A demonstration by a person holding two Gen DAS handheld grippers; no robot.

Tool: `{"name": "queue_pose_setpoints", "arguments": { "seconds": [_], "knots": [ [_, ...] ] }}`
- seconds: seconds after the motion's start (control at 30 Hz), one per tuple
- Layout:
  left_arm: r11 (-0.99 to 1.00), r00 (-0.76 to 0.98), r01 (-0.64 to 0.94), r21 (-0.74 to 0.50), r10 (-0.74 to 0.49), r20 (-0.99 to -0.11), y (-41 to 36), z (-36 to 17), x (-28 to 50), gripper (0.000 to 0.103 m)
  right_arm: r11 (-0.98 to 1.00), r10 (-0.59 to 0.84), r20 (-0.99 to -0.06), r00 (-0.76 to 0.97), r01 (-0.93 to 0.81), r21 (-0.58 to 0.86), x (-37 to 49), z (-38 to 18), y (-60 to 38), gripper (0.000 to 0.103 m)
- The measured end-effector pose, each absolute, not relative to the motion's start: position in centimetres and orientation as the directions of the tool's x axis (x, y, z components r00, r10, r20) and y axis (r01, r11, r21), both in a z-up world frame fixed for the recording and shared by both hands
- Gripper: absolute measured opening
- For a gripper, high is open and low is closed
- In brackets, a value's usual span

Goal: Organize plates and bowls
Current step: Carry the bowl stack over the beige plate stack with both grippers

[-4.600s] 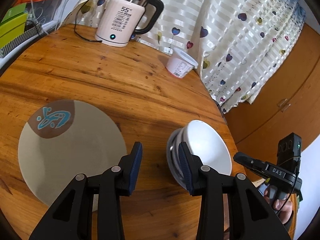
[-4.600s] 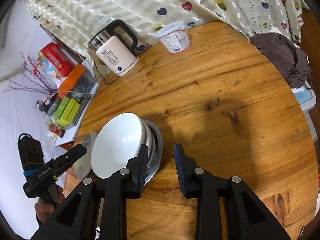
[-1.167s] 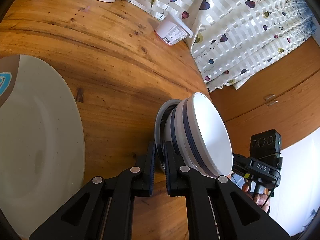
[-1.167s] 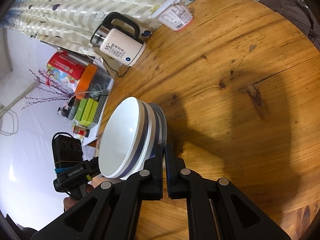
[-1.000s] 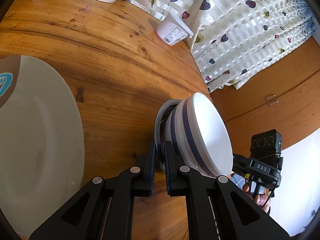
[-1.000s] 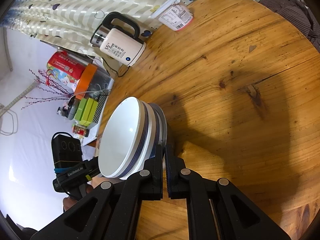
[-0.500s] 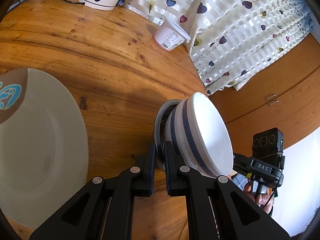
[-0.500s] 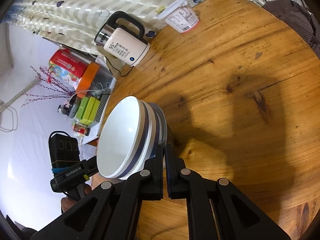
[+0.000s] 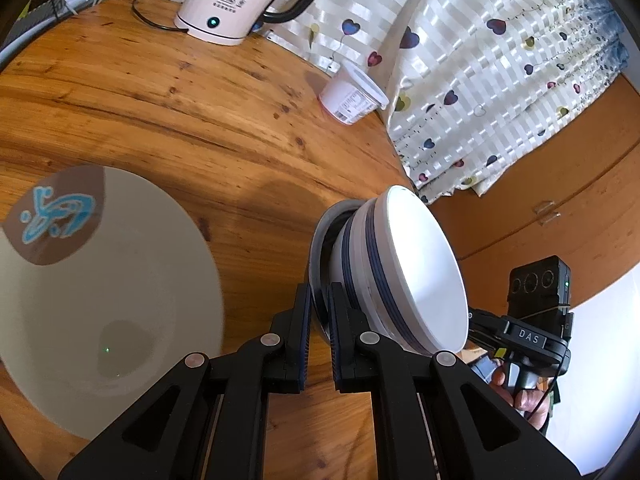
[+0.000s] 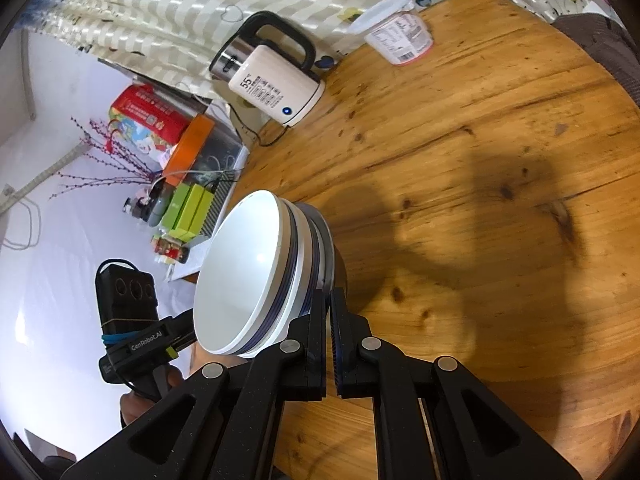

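Fingers (image 9: 304,320) of both grippers clamp the grey plate's (image 9: 320,240) rim beneath stacked white blue-banded bowls (image 9: 404,276), above the round wooden counter (image 9: 168,108).

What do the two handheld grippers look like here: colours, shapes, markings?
Both are matte black with angular linkage arms, silver round pivot pins and dark blue ribbed pads. The left gripper reads "GenRobot.AI" and wears a blue band; the right gripper reads "DAS". Each carries a three-lens black camera box.
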State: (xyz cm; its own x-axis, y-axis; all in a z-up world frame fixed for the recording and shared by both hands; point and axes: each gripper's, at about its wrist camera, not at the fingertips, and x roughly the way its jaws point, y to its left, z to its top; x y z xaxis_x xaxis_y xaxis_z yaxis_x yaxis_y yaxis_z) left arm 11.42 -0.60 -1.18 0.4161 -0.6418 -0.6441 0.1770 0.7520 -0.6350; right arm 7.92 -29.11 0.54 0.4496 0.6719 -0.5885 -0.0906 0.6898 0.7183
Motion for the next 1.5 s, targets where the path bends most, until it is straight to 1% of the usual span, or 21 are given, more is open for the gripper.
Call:
{"name": "queue_pose_setpoints", "arguments": {
  "seconds": [0.8,1.23,1.5],
  "knots": [
    [0.789,0.531,0.064,-0.611,-0.546,-0.648,7.6,0.1,9.0,0.007,0.665,0.736,-0.581,0.347,-0.214,0.716,10.8,2.2,-20.6,0.006],
    [0.797,0.565,-0.007,-0.604,-0.495,-0.66,11.6,-0.4,7.9,0.007,0.646,0.761,-0.583,0.284,-0.248,0.722,12.0,1.4,-16.4,0.006],
    [0.798,0.569,-0.034,-0.601,-0.479,-0.668,12.6,-0.8,7.6,0.007,0.643,0.765,-0.588,0.263,-0.253,0.723,12.4,1.0,-15.0,0.006]
  ]
}}
